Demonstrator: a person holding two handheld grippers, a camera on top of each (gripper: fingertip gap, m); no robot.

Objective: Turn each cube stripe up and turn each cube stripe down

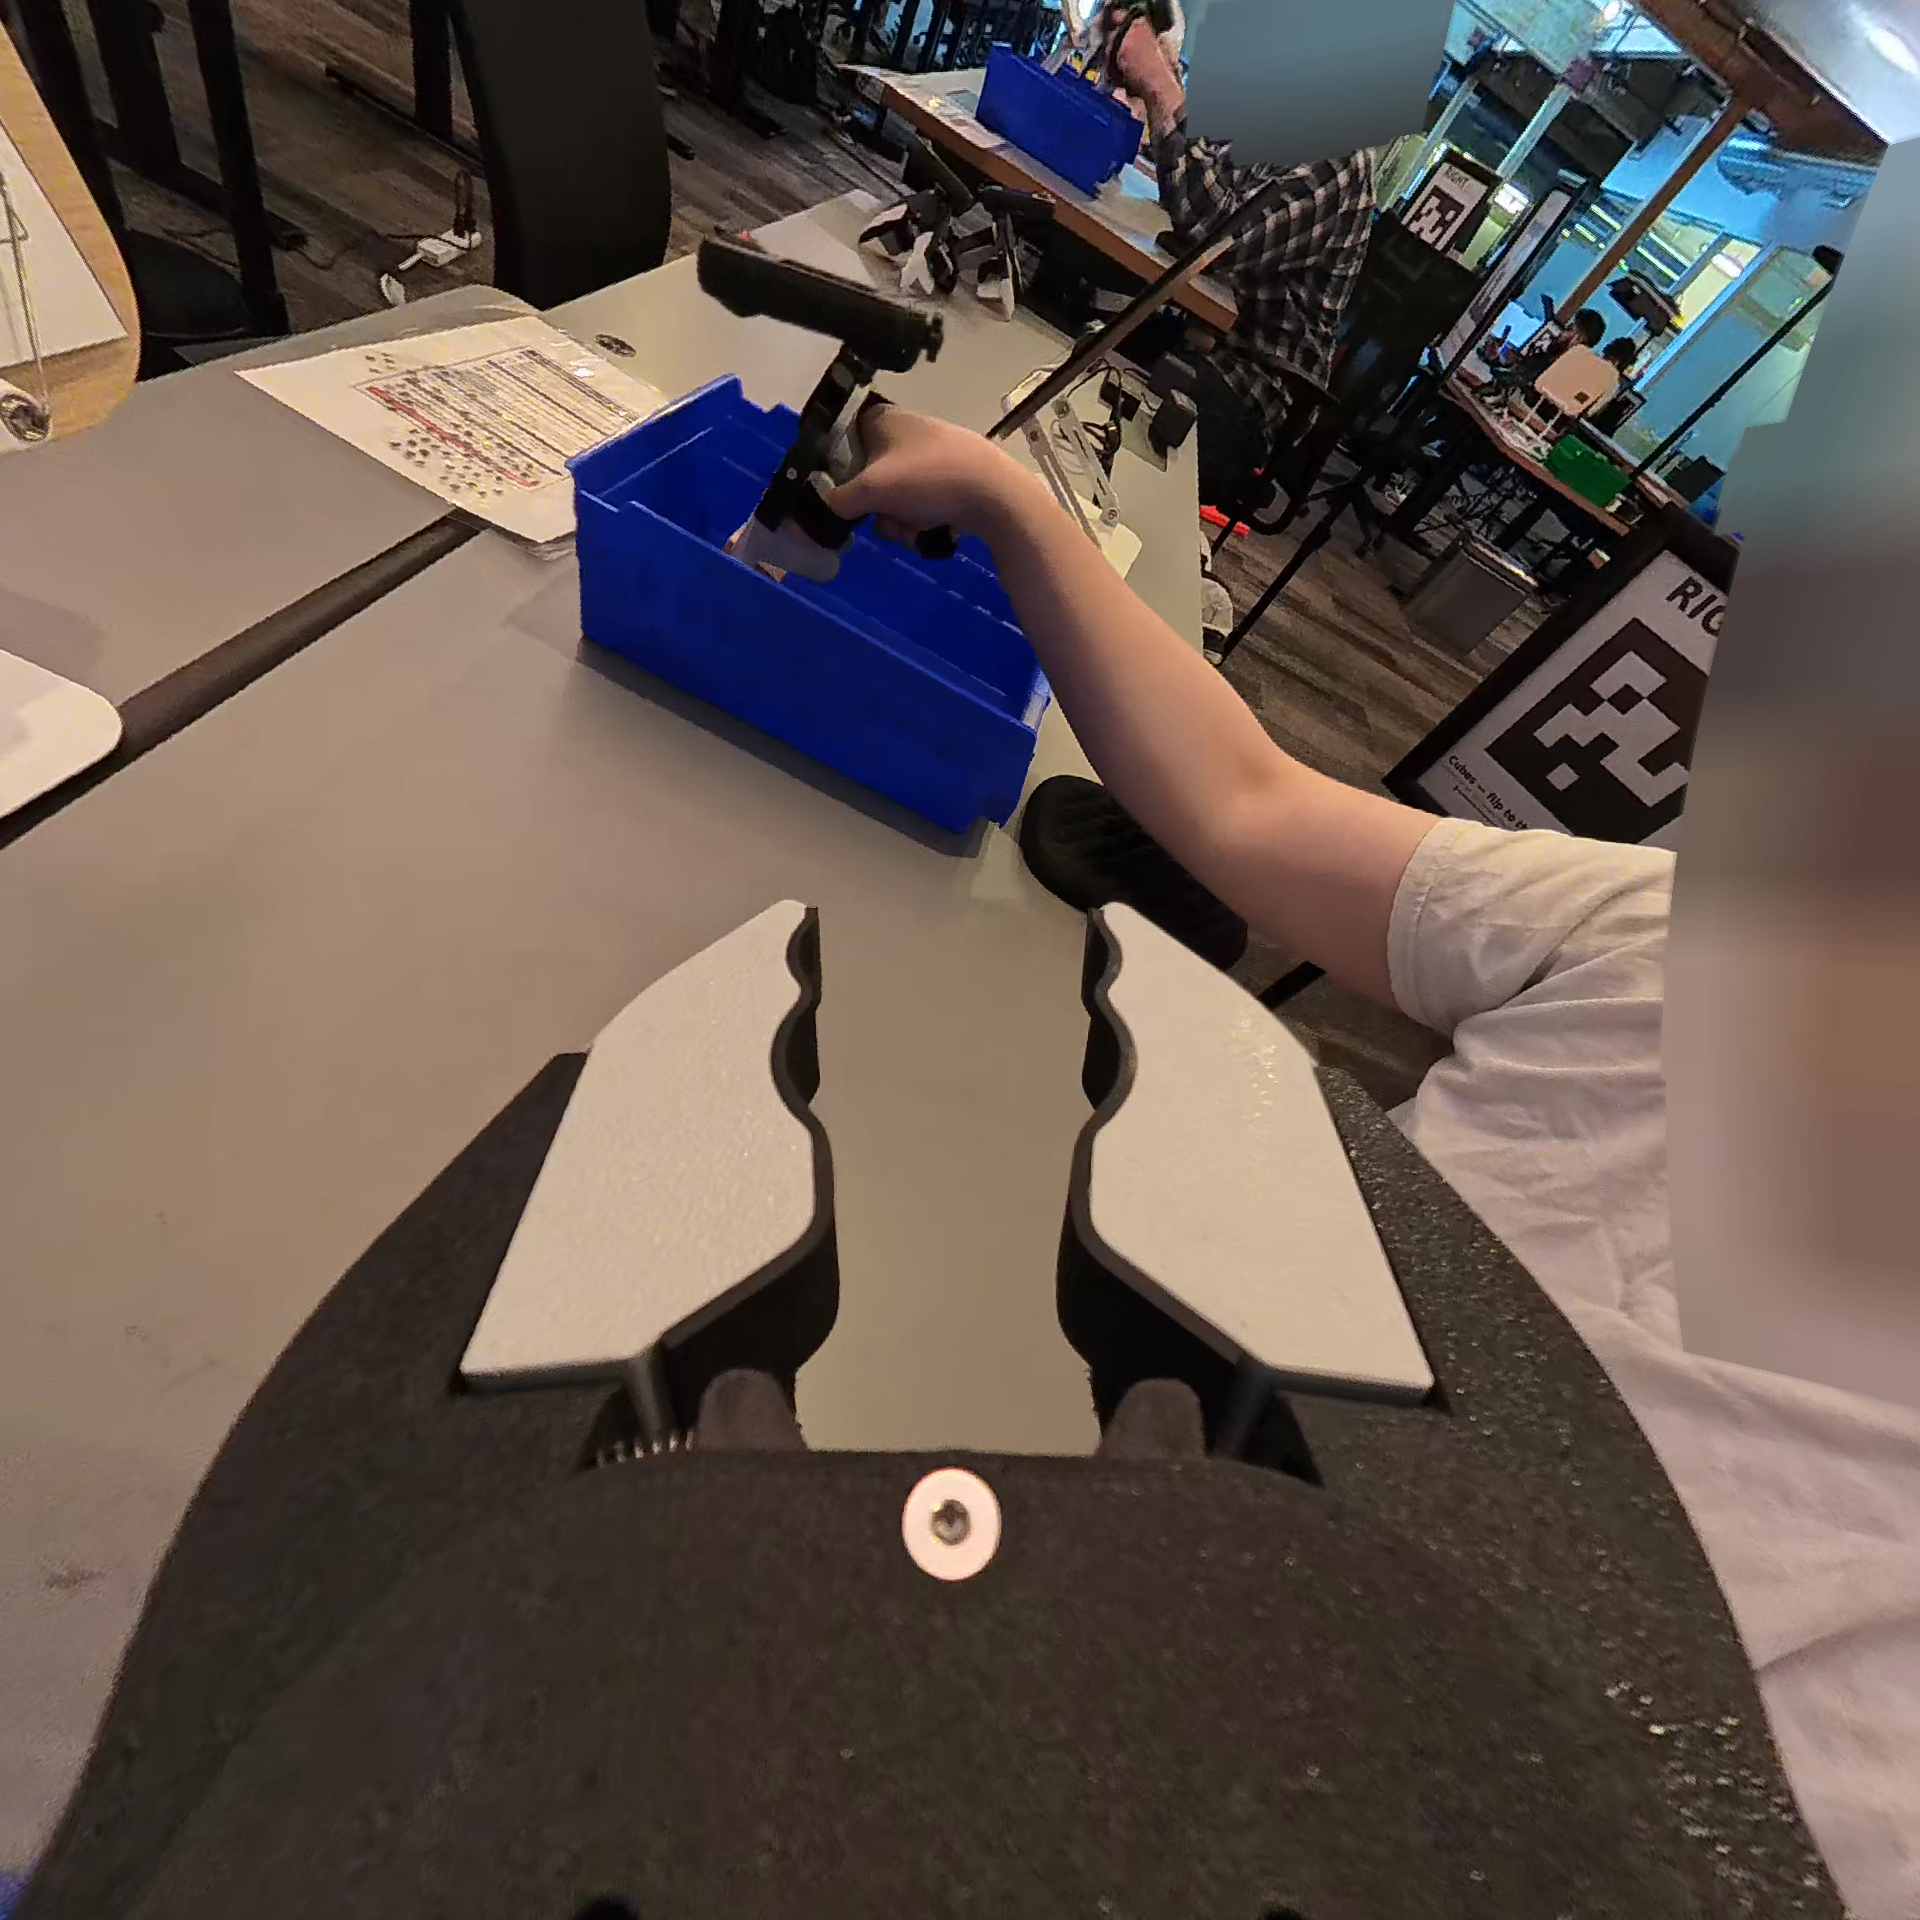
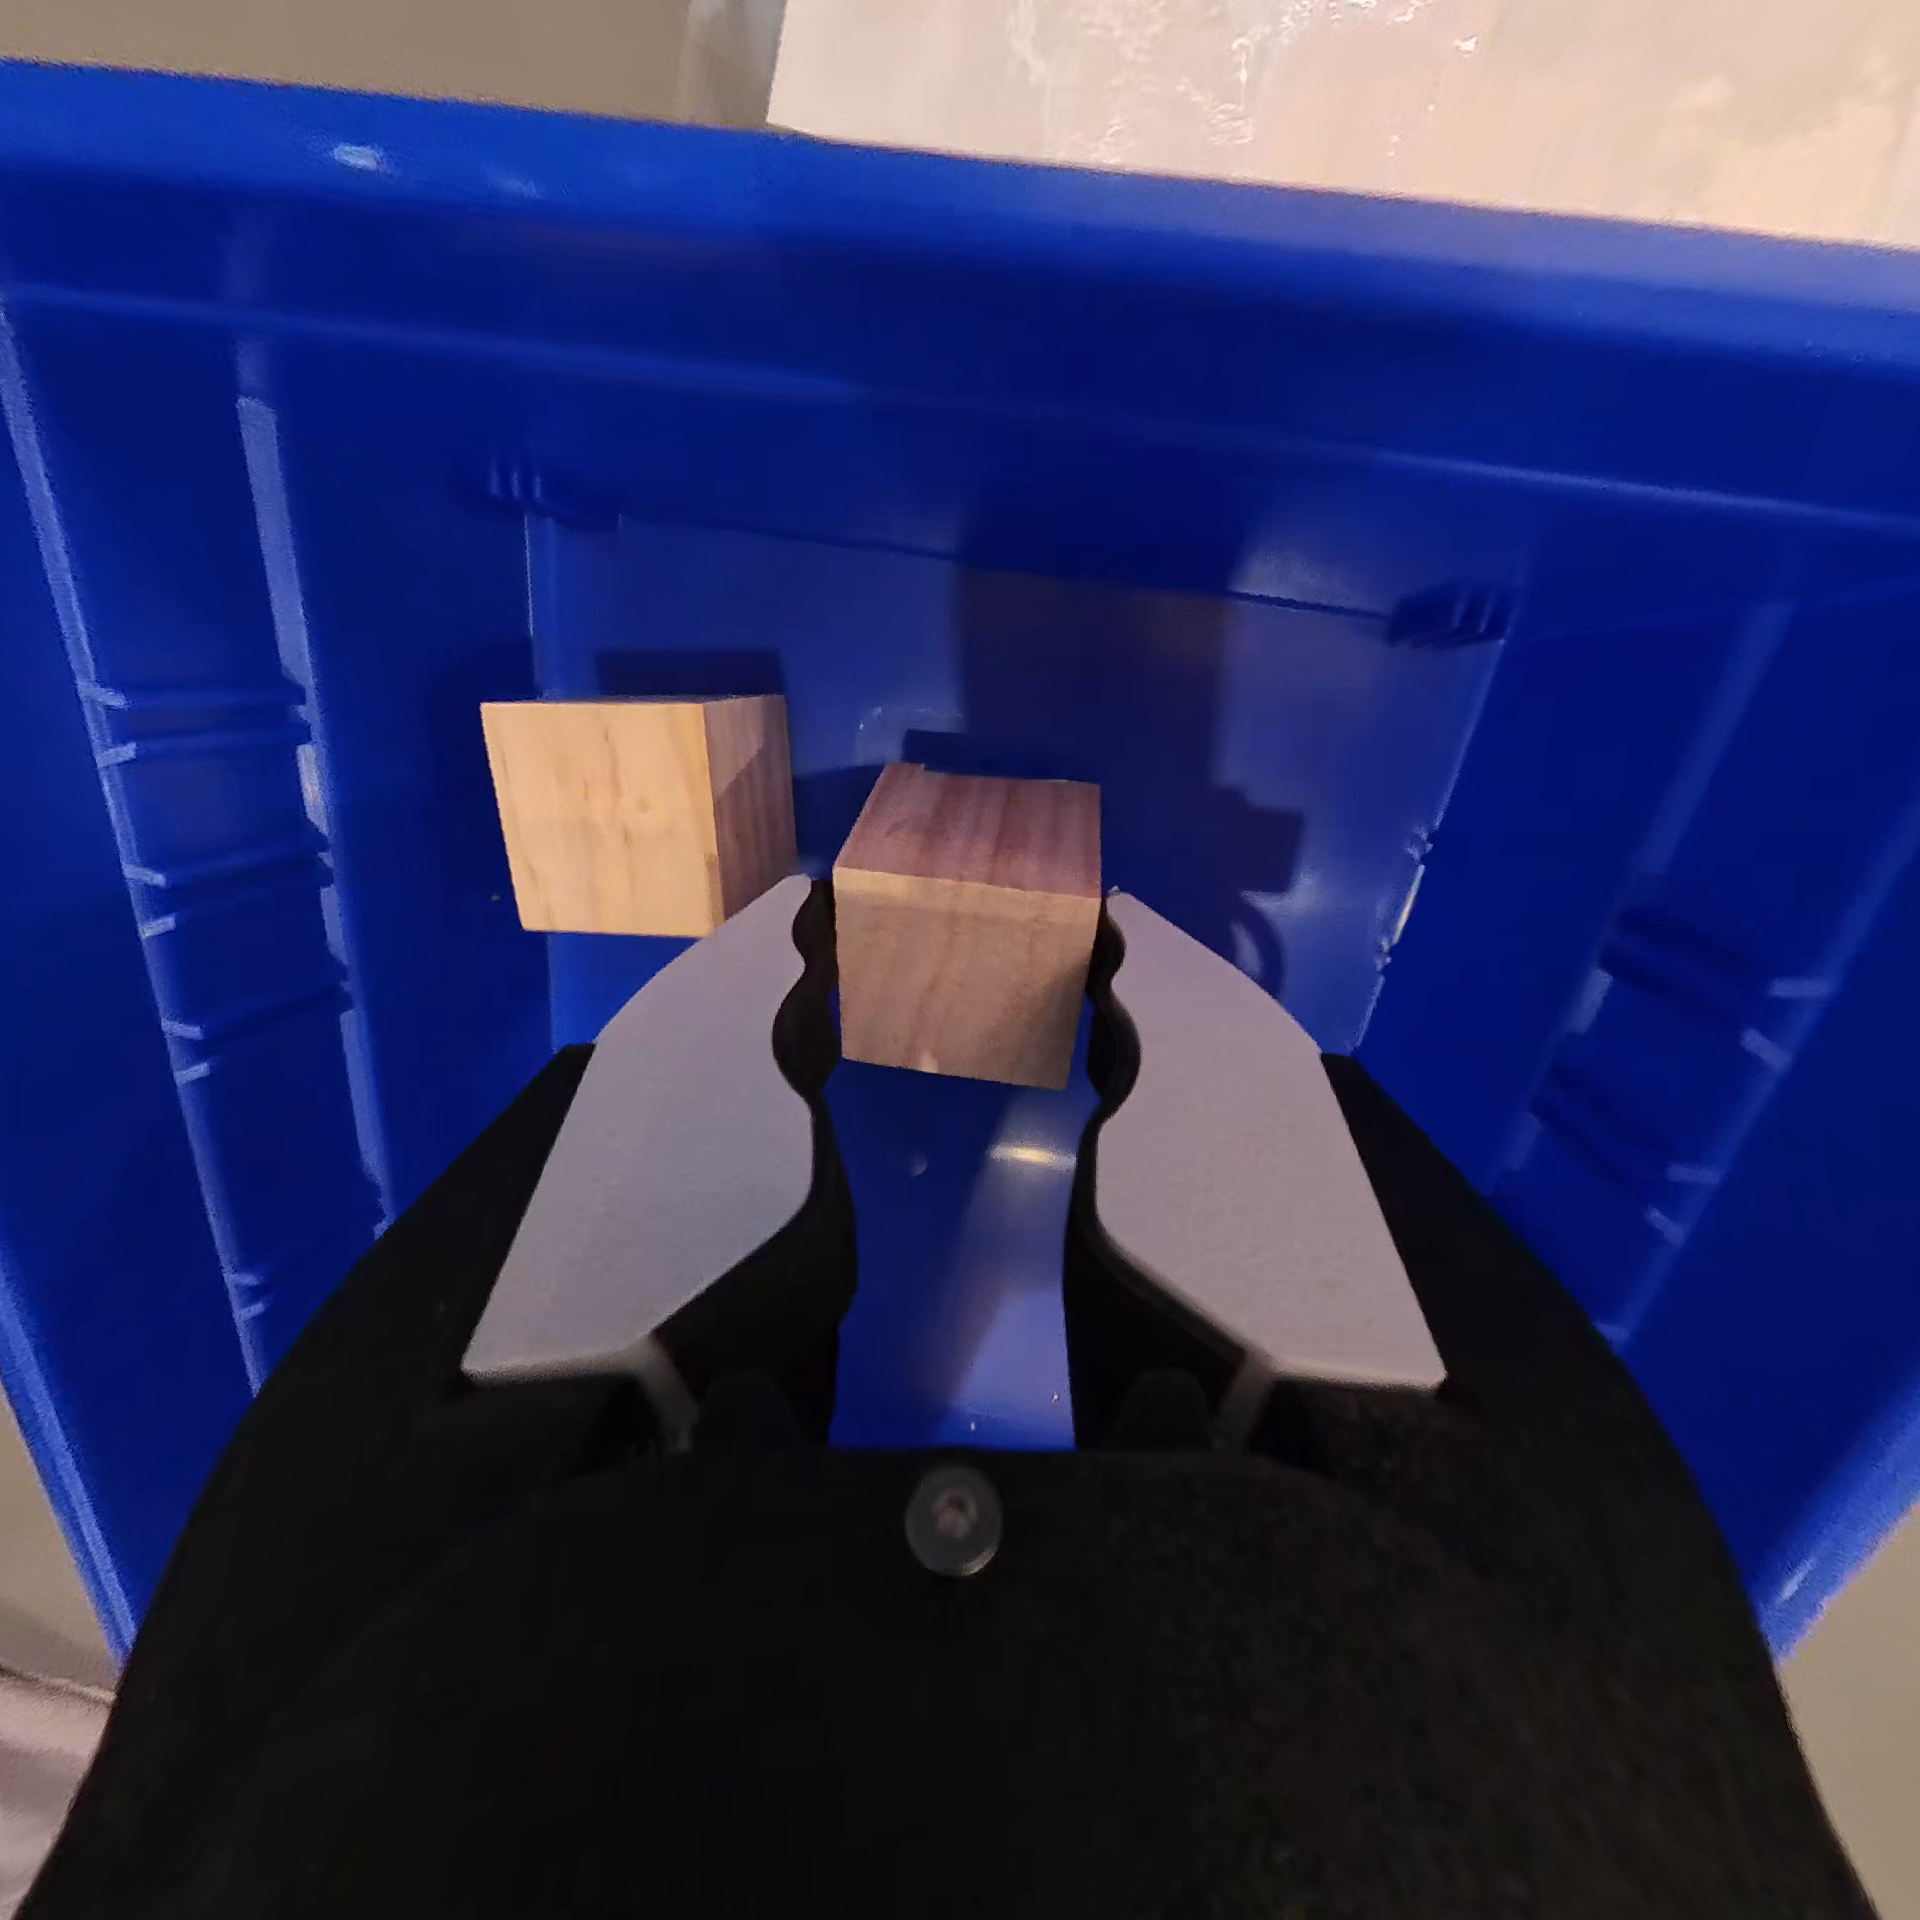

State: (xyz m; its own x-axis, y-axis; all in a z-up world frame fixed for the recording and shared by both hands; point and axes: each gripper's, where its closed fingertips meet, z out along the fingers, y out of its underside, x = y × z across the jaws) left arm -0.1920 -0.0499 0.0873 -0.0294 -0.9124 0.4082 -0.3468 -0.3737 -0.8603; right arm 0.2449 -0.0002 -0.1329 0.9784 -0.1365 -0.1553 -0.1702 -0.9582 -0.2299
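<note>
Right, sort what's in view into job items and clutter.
Job items:
- darker cube, between the right gripper fingers
- lighter cube beside it
- blue bin
- left gripper, open over the table

Clutter:
- printed sheet
- far blue bin

- A grey counter (image 1: 343,935) spreads under the scene.
- A printed sheet (image 1: 468,410) lies flat on it, just beside the blue bin (image 1: 831,675).
- A framed sign (image 1: 1590,727) with a black-and-white square pattern stands off the counter's right side.
- A second blue bin (image 1: 1055,120) sits on a far wooden table (image 1: 1091,208), near a person in a plaid shirt (image 1: 1278,260).
</note>
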